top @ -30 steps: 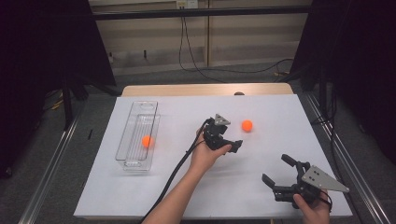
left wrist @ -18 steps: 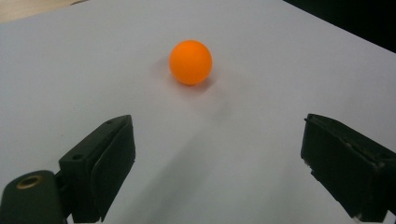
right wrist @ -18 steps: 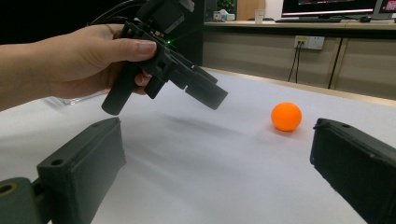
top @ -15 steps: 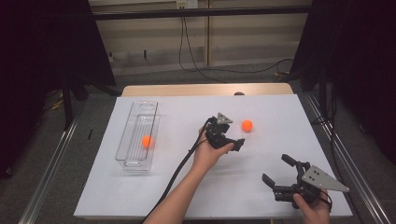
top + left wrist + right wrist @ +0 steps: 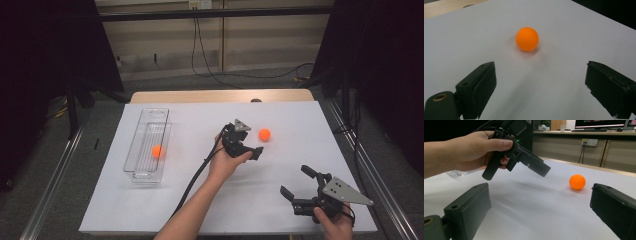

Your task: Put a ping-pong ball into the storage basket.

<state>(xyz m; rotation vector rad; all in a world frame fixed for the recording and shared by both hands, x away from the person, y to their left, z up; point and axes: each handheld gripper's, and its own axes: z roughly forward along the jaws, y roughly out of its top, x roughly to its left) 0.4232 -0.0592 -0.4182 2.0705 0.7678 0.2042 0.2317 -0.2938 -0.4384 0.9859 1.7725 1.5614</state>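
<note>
A: Compared with a second ago, what is different on your table?

B: Almost nothing. Your left gripper (image 5: 250,146) hovers just near-left of the loose orange ball (image 5: 264,134) as it did then, and your right gripper (image 5: 300,182) sits in the same near right corner. The ball has not shifted.

A: How do your jaws stand?

B: Both pairs are wide apart with nothing between them. In the left gripper view the orange ball (image 5: 527,39) lies on the sheet ahead of your open jaws, beyond their tips and not touched. In the right gripper view your left hand (image 5: 464,152) holds its gripper above the sheet, and the ball (image 5: 577,182) rests farther off to the right.

A: Where is the other ball?

B: A second orange ball (image 5: 157,151) lies inside the clear tray (image 5: 150,120) on the left side of the table, well apart from your hands.

A: And the surface and room?

B: You work on a white sheet (image 5: 300,120) over a wooden table (image 5: 200,96) whose far edge shows bare. Grey carpet surrounds it, with metal rails (image 5: 55,175) left and right, dark curtains at both sides and black cables (image 5: 210,75) trailing on the far floor.

A: Any writing you can read?

B: None legible. A monitor (image 5: 599,123) glows far off in the right gripper view, but its contents are too small to make out.
</note>
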